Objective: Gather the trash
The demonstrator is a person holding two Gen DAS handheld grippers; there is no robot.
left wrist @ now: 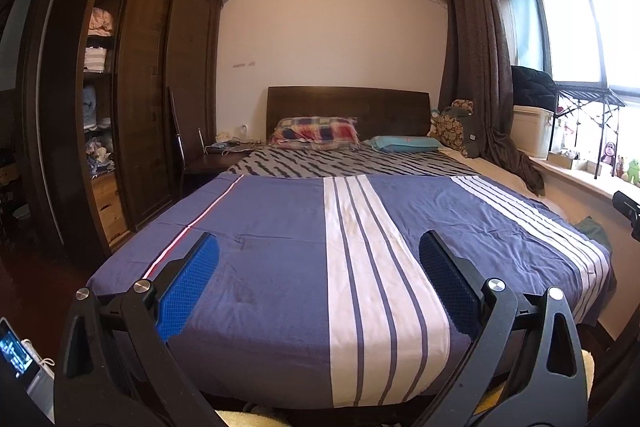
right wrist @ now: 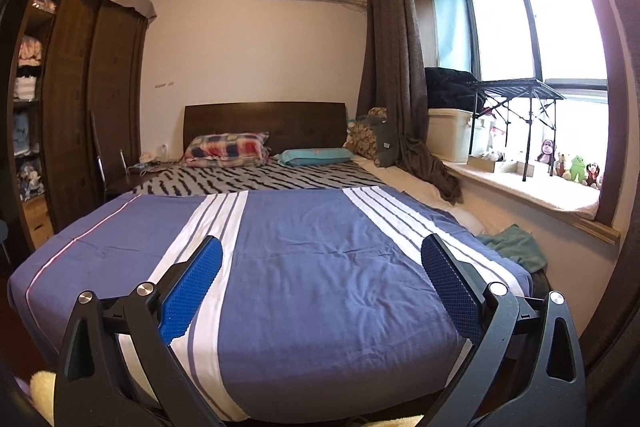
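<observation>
I see no clear piece of trash in either view. My left gripper is open and empty, held over the foot of a bed with a blue, white-striped cover. My right gripper is open and empty too, over the same cover, a little further right. Part of the right gripper shows at the right edge of the left wrist view. A crumpled green cloth lies at the bed's right edge beside the wall; it also shows in the left wrist view.
Two pillows and a dark headboard are at the far end. A tall wooden wardrobe stands left, a cluttered nightstand beside it. A window sill with plush toys, a box and a folding rack runs along the right. A curtain hangs there.
</observation>
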